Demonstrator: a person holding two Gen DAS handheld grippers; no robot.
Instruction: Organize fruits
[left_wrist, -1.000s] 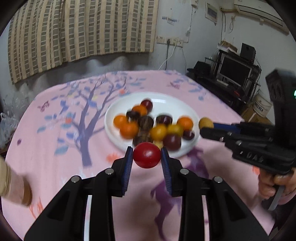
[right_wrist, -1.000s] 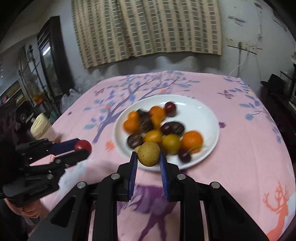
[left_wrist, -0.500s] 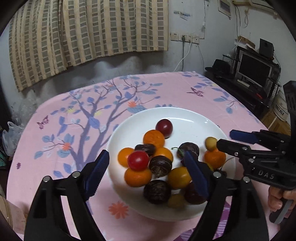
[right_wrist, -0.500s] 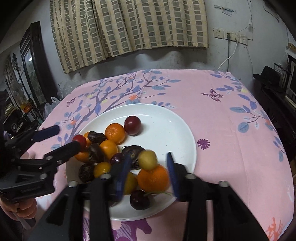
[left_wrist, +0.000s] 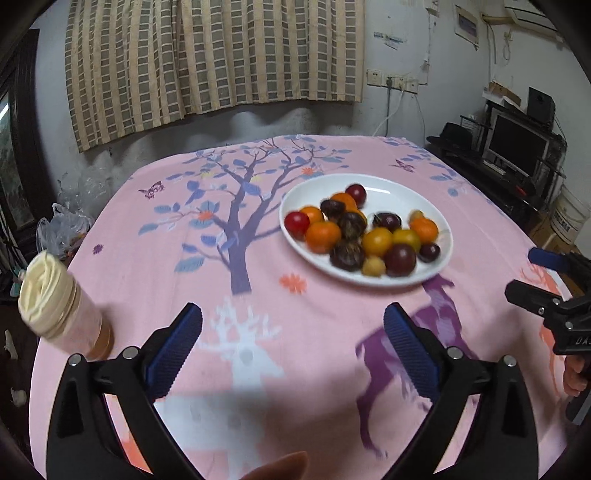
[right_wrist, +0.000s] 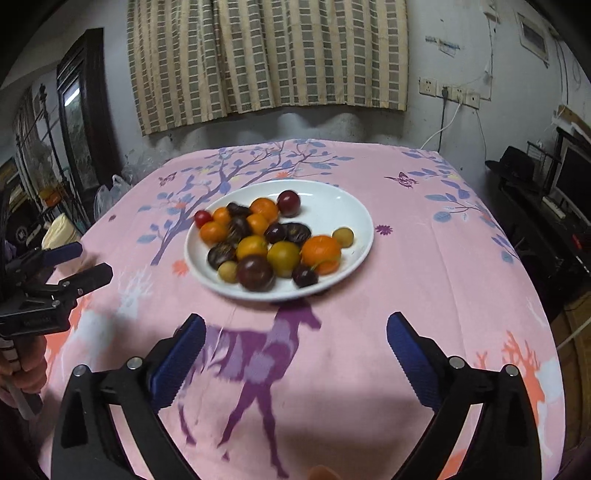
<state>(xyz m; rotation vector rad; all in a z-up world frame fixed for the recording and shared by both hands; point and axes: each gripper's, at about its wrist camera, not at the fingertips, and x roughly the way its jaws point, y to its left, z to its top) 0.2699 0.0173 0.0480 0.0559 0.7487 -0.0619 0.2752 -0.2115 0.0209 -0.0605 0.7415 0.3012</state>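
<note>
A white plate (left_wrist: 395, 192) (right_wrist: 343, 206) on the pink tablecloth holds several small fruits: orange, yellow, dark purple and red. A red tomato (left_wrist: 296, 221) (right_wrist: 201, 218) lies at the plate's left edge. A small tan fruit (right_wrist: 342, 236) (left_wrist: 416, 215) lies at its right side. My left gripper (left_wrist: 293, 341) is open and empty, above the cloth short of the plate; it also shows in the right wrist view (right_wrist: 79, 264). My right gripper (right_wrist: 295, 343) is open and empty, also short of the plate; it shows in the left wrist view (left_wrist: 535, 275).
A jar with a cream lid (left_wrist: 55, 306) stands at the table's left edge. Plastic bags (left_wrist: 62, 229) lie beyond that edge. A monitor and shelves (left_wrist: 517, 147) stand to the right. A curtained wall is behind the table.
Both grippers let go of their fruits onto the plate, the red tomato and the tan fruit. Both have since drawn back from the plate, open.
</note>
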